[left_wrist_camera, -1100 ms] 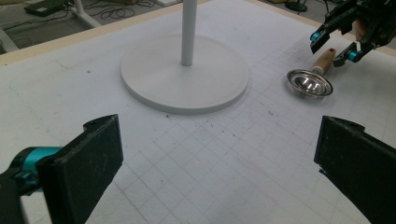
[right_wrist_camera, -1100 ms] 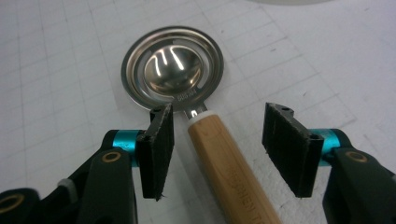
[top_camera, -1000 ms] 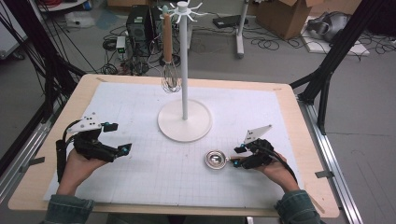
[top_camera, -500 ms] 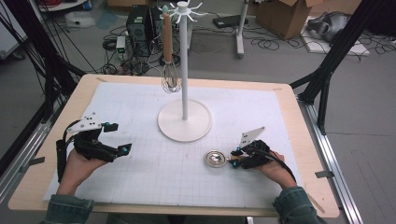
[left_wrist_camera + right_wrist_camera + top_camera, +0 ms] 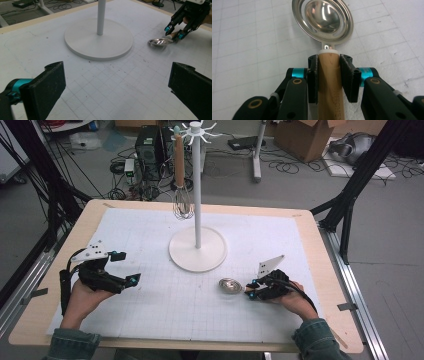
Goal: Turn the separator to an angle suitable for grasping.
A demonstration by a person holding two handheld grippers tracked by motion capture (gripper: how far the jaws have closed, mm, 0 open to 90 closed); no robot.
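The ladle (image 5: 325, 22), a shiny steel bowl on a wooden handle (image 5: 329, 82), lies flat on the gridded mat (image 5: 165, 305) near the counter's (image 5: 327, 250) front right, just in front of the white stand's round base (image 5: 197, 251). The right gripper (image 5: 329, 60) has just been closing, and its fingers (image 5: 313, 77) now pinch the handle close behind the white collar, one pad on either side. From the high view that gripper (image 5: 251, 290) sits low on the mat, bowl pointing left. Over on the left, the left gripper (image 5: 127, 267) rests with fingers (image 5: 43, 87) spread wide, nothing between them. A whisk (image 5: 182, 200) with a wooden handle hangs from the stand's hooks.
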